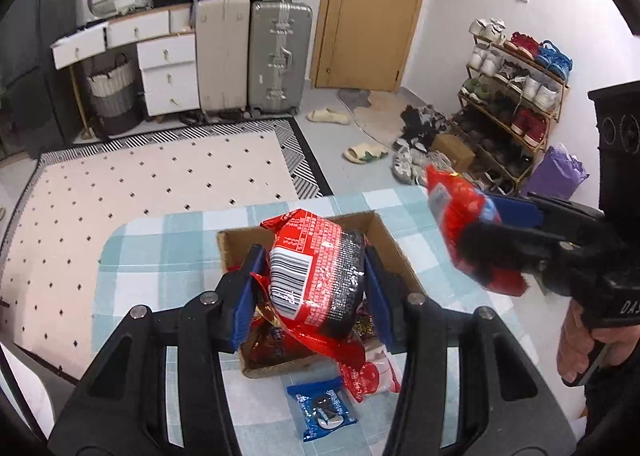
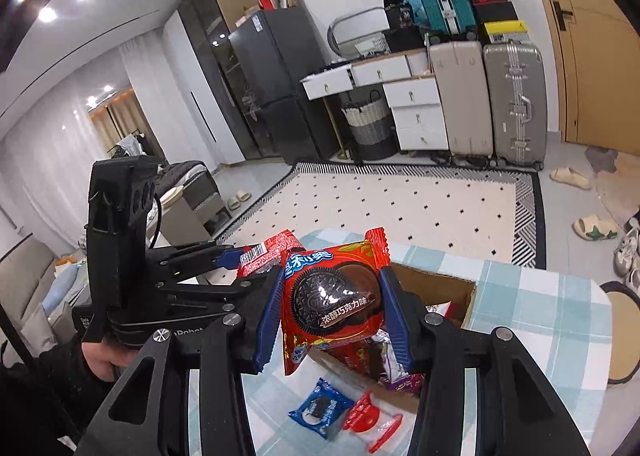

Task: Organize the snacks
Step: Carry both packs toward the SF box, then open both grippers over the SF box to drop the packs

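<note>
A tabletop (image 1: 160,252) covered in a pale blue checked cloth is seen at the edge of a dotted cream rug (image 1: 160,171), with suitcases, white drawers and a shoe rack (image 1: 516,103) ranged along the walls behind. An open cardboard box (image 1: 384,232) is set on the cloth directly beneath both tongs; its contents are largely hidden by the jaws and the packets held in them, so only a jumble of red and dark wrappers can be made out inside. The left tongs (image 1: 312,284) are clamped on a red snack packet (image 1: 316,276), held above the box with its barcode side turned to the camera. The right tongs (image 2: 332,312) are clamped on a red cookie packet (image 2: 332,296), its printed cookie facing the lens, lifted beside the left pair and above the box's near corner. On the cloth just short of the box, below the tongs, a small blue cookie packet (image 2: 320,408) and a red and clear wrapper (image 2: 368,420) are left lying side by side. Only part of each gripping hand is shown, cut off at the frame edges.
</note>
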A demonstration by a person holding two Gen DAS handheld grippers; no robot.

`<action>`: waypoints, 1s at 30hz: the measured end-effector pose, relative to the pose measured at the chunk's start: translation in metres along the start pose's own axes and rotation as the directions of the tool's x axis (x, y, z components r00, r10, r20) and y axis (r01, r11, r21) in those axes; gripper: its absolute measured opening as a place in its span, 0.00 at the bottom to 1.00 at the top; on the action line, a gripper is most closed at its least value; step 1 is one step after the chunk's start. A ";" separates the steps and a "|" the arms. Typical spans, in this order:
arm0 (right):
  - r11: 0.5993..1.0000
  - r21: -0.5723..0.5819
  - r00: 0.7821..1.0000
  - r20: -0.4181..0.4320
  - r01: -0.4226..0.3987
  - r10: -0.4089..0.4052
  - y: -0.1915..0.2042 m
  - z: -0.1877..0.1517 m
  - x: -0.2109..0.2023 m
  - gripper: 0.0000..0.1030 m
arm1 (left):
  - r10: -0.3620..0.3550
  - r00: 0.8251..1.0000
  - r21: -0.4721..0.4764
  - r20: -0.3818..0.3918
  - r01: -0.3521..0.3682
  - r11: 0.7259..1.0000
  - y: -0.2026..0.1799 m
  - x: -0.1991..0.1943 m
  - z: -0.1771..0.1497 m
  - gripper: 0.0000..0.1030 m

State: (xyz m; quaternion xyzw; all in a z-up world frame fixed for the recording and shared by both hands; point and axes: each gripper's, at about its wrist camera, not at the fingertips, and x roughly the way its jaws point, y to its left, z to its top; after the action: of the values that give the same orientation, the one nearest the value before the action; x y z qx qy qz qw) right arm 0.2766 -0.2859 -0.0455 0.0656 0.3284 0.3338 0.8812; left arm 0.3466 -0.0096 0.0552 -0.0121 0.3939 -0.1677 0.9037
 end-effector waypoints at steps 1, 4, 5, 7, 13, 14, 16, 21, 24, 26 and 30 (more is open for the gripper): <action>1.000 0.001 1.000 -0.006 0.006 -0.006 -0.005 0.000 0.007 0.46 | -0.001 1.000 -0.002 -0.010 0.001 1.000 0.001 0.009 -0.001 0.44; 1.000 0.015 1.000 -0.028 0.013 -0.012 -0.017 -0.004 0.028 0.46 | -0.002 0.999 -0.002 -0.041 0.002 1.000 0.004 0.035 -0.004 0.44; 1.000 0.014 0.999 -0.037 0.020 -0.019 -0.020 -0.003 0.034 0.46 | -0.003 0.999 -0.004 -0.054 0.002 1.000 0.006 0.044 -0.004 0.44; 1.000 0.008 0.998 -0.048 0.031 -0.030 -0.027 -0.004 0.048 0.46 | 0.006 0.998 0.000 -0.063 -0.006 1.000 0.008 0.059 -0.012 0.44; 0.998 0.003 0.992 -0.114 0.060 -0.059 -0.045 -0.010 0.085 0.46 | 0.039 0.995 0.015 -0.090 -0.038 0.999 0.016 0.095 -0.028 0.44; 0.998 -0.001 0.990 -0.125 0.069 -0.069 -0.048 -0.011 0.090 0.46 | 0.044 0.995 0.014 -0.088 -0.043 0.999 0.018 0.098 -0.031 0.44; 0.997 0.003 0.988 -0.134 0.072 -0.071 -0.055 -0.013 0.097 0.46 | 0.043 0.995 0.007 -0.092 -0.043 0.999 0.022 0.108 -0.033 0.44; 0.996 -0.006 0.984 -0.152 0.088 -0.088 -0.065 -0.016 0.108 0.46 | 0.040 0.994 0.008 -0.101 -0.039 0.999 0.029 0.125 -0.034 0.44; 0.995 -0.019 0.983 -0.156 0.095 -0.096 -0.066 -0.019 0.112 0.46 | 0.036 0.993 0.006 -0.114 -0.036 0.999 0.028 0.131 -0.034 0.44; 0.994 -0.034 0.980 -0.165 0.104 -0.108 -0.065 -0.021 0.114 0.46 | 0.042 0.993 0.013 -0.110 -0.040 0.999 0.027 0.134 -0.034 0.44; 0.992 -0.059 0.975 -0.184 0.112 -0.121 -0.065 -0.020 0.123 0.46 | 0.041 0.993 0.015 -0.109 -0.039 0.999 0.027 0.139 -0.032 0.45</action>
State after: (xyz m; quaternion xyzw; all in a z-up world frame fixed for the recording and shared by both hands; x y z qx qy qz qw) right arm 0.3690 -0.2601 -0.1484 -0.0067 0.4050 0.2938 0.8658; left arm 0.4192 -0.0236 -0.0693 0.0106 0.4419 -0.1524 0.8839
